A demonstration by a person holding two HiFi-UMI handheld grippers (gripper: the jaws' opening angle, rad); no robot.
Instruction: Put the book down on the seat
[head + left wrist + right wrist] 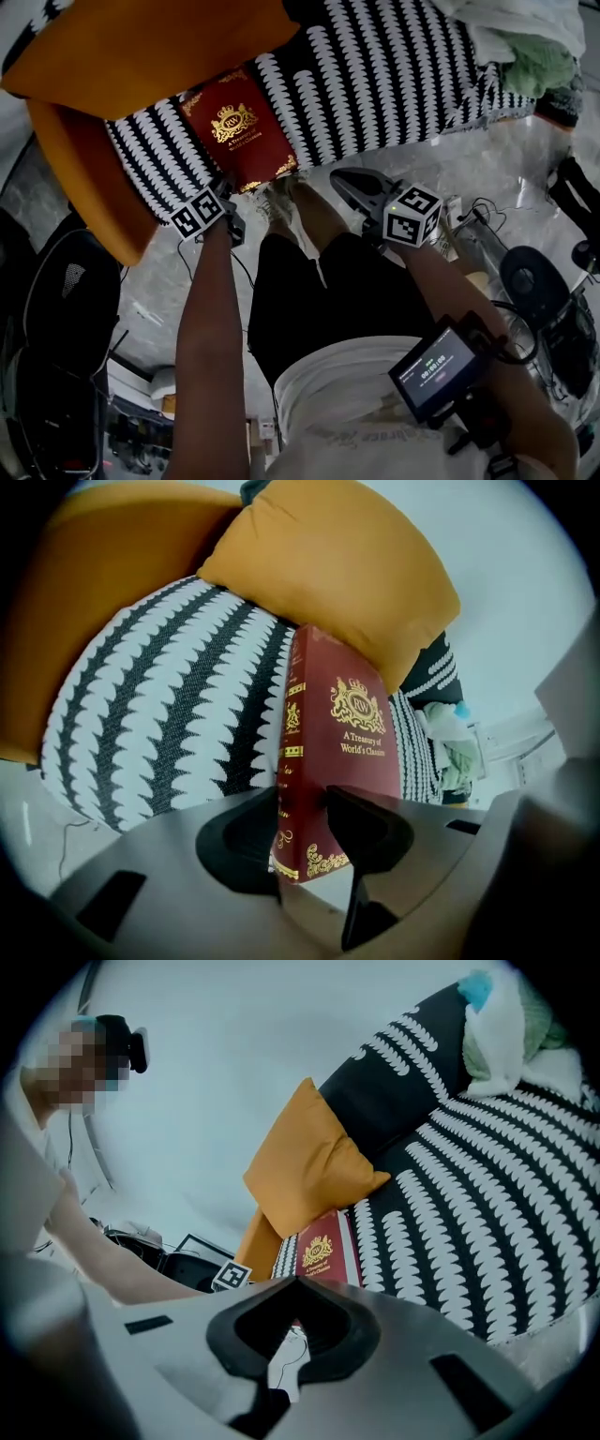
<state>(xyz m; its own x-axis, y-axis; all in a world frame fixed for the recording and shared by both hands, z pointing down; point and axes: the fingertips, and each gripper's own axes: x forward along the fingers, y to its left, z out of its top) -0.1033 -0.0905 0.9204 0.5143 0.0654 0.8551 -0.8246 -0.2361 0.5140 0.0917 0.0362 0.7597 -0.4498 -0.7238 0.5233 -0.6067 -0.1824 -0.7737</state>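
A dark red book (234,127) with gold print lies on the black-and-white striped seat (375,75), its far end under an orange pillow (141,47). My left gripper (228,190) reaches in from the seat's front edge and is shut on the book's near end. In the left gripper view the book (342,752) stands edge-on between the jaws of the left gripper (305,803), one on the spine side, one on the cover. My right gripper (354,184) hangs off the seat's front edge, shut and empty. In the right gripper view the right gripper (295,1283) points toward the book (323,1246).
An orange armrest (84,178) bounds the seat on the left. A heap of white and green cloth (534,47) lies at the seat's far right. Cables and black equipment (539,277) cover the floor at the right; a black bag (66,291) stands at the left.
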